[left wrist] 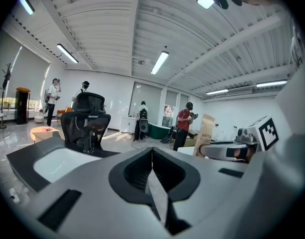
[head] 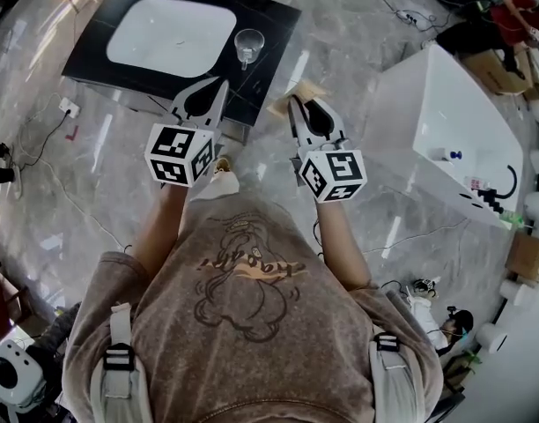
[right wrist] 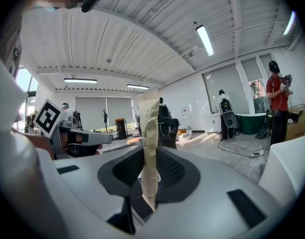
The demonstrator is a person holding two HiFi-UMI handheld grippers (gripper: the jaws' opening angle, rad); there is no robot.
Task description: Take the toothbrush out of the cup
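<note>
Marble floor [head: 84,174] filled most of the head view. At its top stood a black counter [head: 274,25] with a white basin [head: 171,32] and a clear cup [head: 249,44] near its right edge. The cup stood upright. The toothbrush, in a tan paper pack [right wrist: 149,133], was outside the cup. It was clamped upright between the jaws of the right gripper [head: 292,104], just before the near edge of the counter. The left gripper [left wrist: 152,158] was beside the right one, apart from it. Its jaws were pressed together with nothing between them. Both grippers pointed toward the counter. A white bathtub [head: 446,104] stood at the right, and a black chair [left wrist: 87,118] was behind the counter.
</note>
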